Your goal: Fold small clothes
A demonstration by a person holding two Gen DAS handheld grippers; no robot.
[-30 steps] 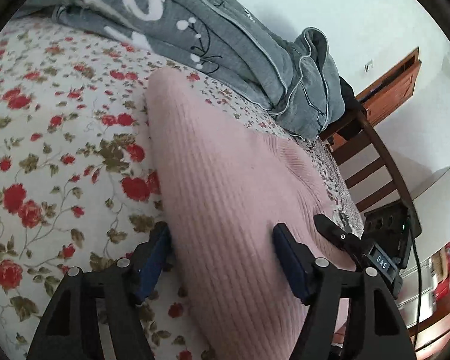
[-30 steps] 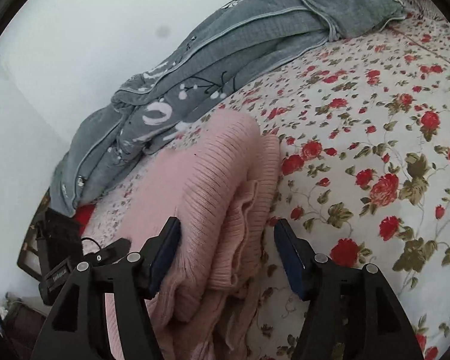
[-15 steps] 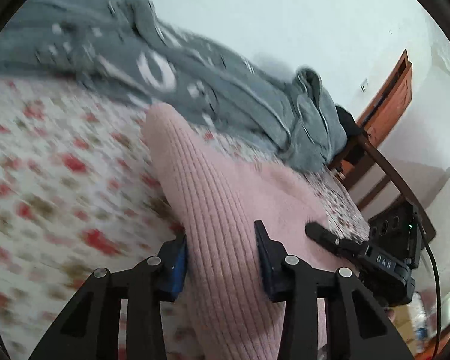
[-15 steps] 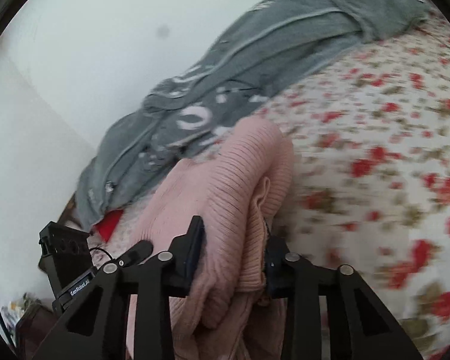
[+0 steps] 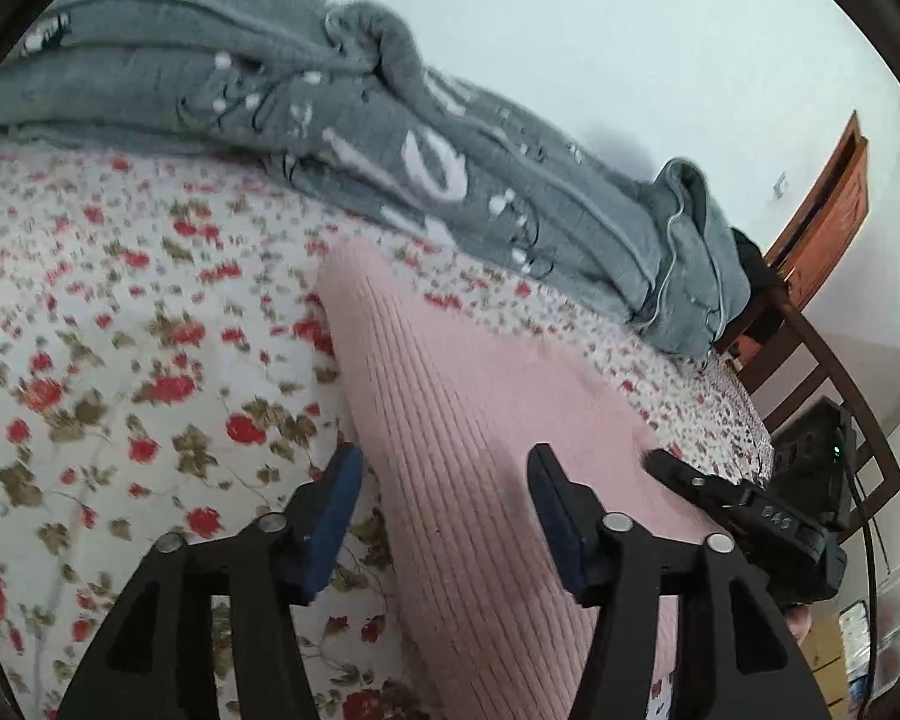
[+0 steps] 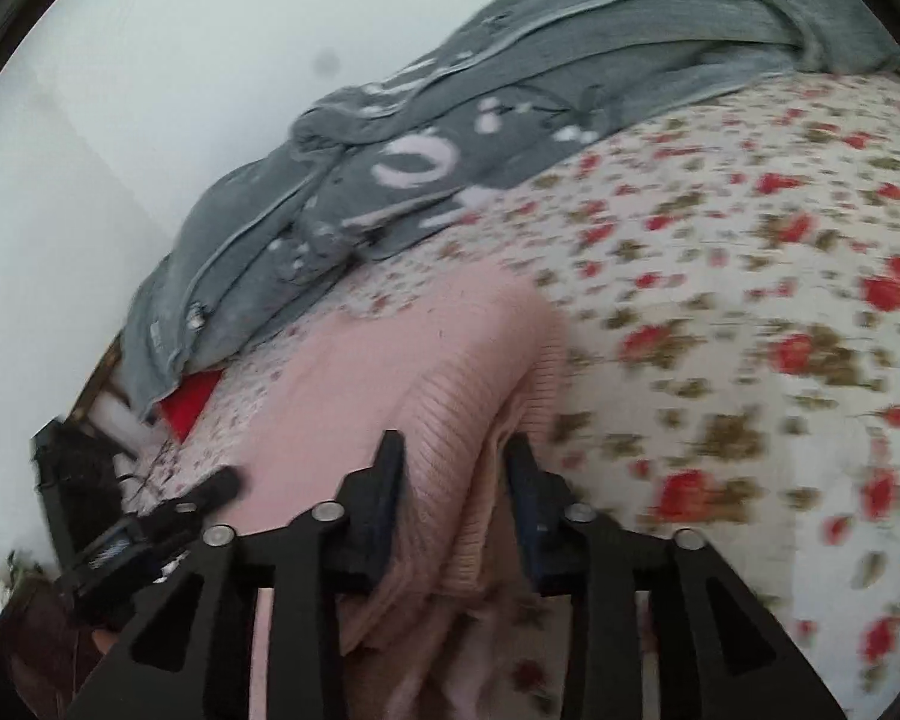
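The left gripper [image 5: 444, 501] is opening, its pads clear of the pink knit sweater [image 5: 462, 420] between them. The right gripper [image 6: 453, 486], also opening, still pinches the sweater's folded edge on the floral bedsheet [image 5: 120, 360], near the grey blanket [image 5: 342, 138].

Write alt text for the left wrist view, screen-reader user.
A folded pink ribbed sweater lies on a flowered bedsheet, its near edge between the opening fingers of the left gripper. A rumpled grey blanket lies behind by the white wall; the right gripper shows at right.
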